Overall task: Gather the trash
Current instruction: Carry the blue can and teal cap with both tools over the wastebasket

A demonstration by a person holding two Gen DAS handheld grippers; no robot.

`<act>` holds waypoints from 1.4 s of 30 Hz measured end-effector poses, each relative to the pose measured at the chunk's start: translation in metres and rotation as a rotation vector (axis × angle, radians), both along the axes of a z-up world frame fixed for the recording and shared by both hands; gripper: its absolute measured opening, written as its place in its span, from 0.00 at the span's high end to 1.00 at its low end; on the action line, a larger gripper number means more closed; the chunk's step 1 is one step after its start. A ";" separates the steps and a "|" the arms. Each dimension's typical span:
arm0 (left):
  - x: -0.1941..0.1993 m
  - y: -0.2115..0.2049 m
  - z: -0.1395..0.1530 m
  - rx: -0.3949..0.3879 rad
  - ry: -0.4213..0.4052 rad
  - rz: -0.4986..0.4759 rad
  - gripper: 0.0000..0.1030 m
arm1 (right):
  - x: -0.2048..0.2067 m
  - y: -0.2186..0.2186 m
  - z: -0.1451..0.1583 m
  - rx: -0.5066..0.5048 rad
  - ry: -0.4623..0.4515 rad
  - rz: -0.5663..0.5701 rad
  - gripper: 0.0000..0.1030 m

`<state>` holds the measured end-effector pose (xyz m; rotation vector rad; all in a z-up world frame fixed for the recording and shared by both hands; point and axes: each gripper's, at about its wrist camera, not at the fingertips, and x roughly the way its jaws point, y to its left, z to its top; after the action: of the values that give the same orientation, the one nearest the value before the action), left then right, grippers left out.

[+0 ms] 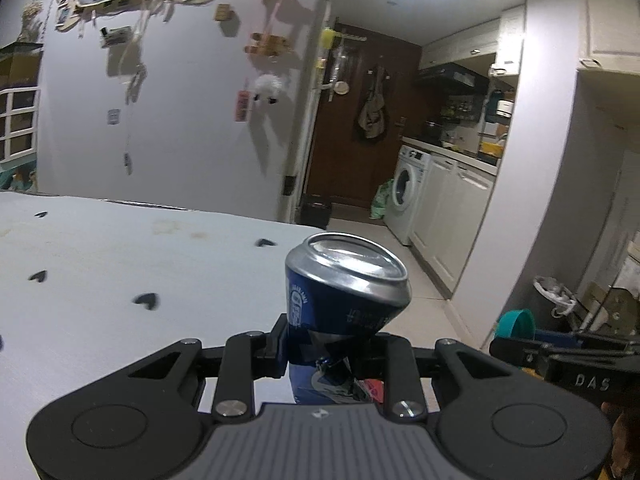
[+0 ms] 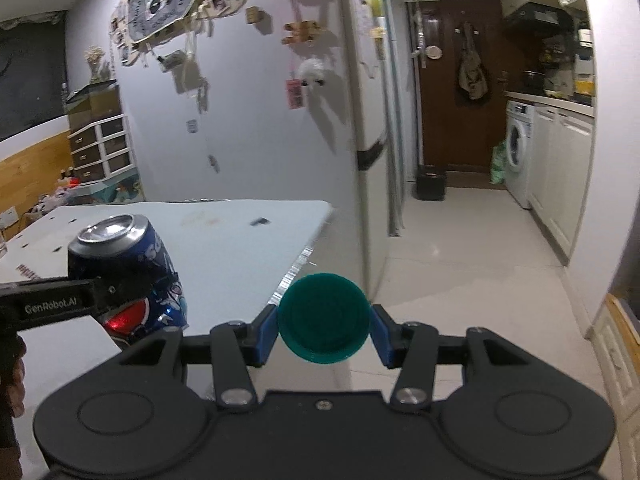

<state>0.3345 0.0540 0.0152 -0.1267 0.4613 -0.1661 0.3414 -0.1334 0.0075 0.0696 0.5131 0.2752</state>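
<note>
A dented blue soda can (image 1: 344, 292) stands upright between the black fingers of my left gripper (image 1: 326, 346), which is shut on its crumpled lower half. It hangs over the right end of the white table (image 1: 100, 272). In the right wrist view the same can (image 2: 132, 268) shows at the left, held in the left gripper (image 2: 92, 296). My right gripper (image 2: 323, 330) is shut on a teal plastic cup (image 2: 323, 316), whose mouth faces the camera, past the table's corner (image 2: 316, 216) and above the floor. The cup (image 1: 516, 322) and the right gripper (image 1: 560, 360) also appear at the right of the left wrist view.
A bin lined with a white bag (image 1: 554, 300) stands on the floor at the right by the wall. A fridge (image 2: 360, 100) with magnets rises beyond the table. Further back are a washing machine (image 2: 518, 148), a small black bin (image 2: 431, 184), a green bag (image 2: 498, 164) and a brown door (image 2: 456, 80).
</note>
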 end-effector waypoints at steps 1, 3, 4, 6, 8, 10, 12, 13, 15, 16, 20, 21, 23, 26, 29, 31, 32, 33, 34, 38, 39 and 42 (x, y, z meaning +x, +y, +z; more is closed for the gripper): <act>-0.003 -0.007 0.000 0.001 -0.004 -0.006 0.72 | -0.004 -0.009 -0.002 0.000 0.003 -0.011 0.51; -0.008 -0.024 -0.001 0.002 -0.010 -0.024 0.72 | -0.012 -0.025 -0.006 0.004 0.008 -0.031 0.51; -0.009 -0.031 -0.001 0.002 -0.011 -0.032 0.72 | -0.016 -0.034 -0.009 0.007 0.011 -0.040 0.51; -0.012 -0.046 -0.003 0.009 -0.007 -0.049 0.72 | -0.024 -0.049 -0.013 0.012 0.016 -0.057 0.51; -0.015 -0.061 -0.006 0.016 -0.001 -0.066 0.72 | -0.030 -0.064 -0.018 0.012 0.022 -0.072 0.51; -0.016 -0.078 -0.011 0.024 0.009 -0.086 0.72 | -0.036 -0.080 -0.022 0.012 0.029 -0.086 0.51; -0.016 -0.095 -0.018 0.033 0.028 -0.110 0.72 | -0.041 -0.093 -0.027 0.012 0.034 -0.100 0.51; -0.015 -0.103 -0.022 0.036 0.039 -0.120 0.72 | -0.043 -0.099 -0.030 0.013 0.038 -0.106 0.51; -0.015 -0.119 -0.031 0.046 0.061 -0.141 0.72 | -0.047 -0.109 -0.036 0.013 0.049 -0.119 0.51; -0.015 -0.128 -0.036 0.053 0.072 -0.152 0.72 | -0.048 -0.114 -0.039 0.011 0.056 -0.126 0.51; -0.010 -0.155 -0.055 0.073 0.120 -0.186 0.72 | -0.055 -0.136 -0.056 0.005 0.089 -0.148 0.51; -0.008 -0.160 -0.060 0.078 0.133 -0.193 0.72 | -0.056 -0.140 -0.062 0.002 0.101 -0.152 0.51; -0.005 -0.170 -0.072 0.089 0.162 -0.208 0.72 | -0.056 -0.147 -0.073 -0.008 0.127 -0.155 0.51; 0.000 -0.185 -0.092 0.106 0.212 -0.227 0.72 | -0.056 -0.155 -0.093 -0.023 0.173 -0.153 0.51; 0.006 -0.197 -0.118 0.131 0.270 -0.244 0.72 | -0.054 -0.158 -0.117 -0.045 0.235 -0.143 0.51; 0.011 -0.203 -0.133 0.136 0.310 -0.253 0.72 | -0.053 -0.161 -0.133 -0.058 0.277 -0.137 0.51; 0.013 -0.204 -0.140 0.138 0.328 -0.257 0.72 | -0.052 -0.162 -0.140 -0.063 0.295 -0.135 0.51; 0.014 -0.206 -0.149 0.145 0.349 -0.262 0.72 | -0.051 -0.164 -0.149 -0.067 0.317 -0.132 0.51; 0.016 -0.209 -0.157 0.154 0.366 -0.263 0.72 | -0.051 -0.164 -0.157 -0.072 0.336 -0.128 0.51; 0.022 -0.212 -0.185 0.179 0.434 -0.269 0.72 | -0.049 -0.162 -0.187 -0.101 0.409 -0.101 0.51; 0.023 -0.213 -0.193 0.187 0.451 -0.271 0.72 | -0.048 -0.159 -0.193 -0.110 0.425 -0.092 0.51; 0.025 -0.213 -0.210 0.214 0.488 -0.276 0.72 | -0.046 -0.148 -0.211 -0.151 0.466 -0.055 0.51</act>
<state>0.3597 -0.1585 -0.1949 0.1122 0.9805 -0.3583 0.2959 -0.2812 -0.2032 -0.0003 0.9921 0.1643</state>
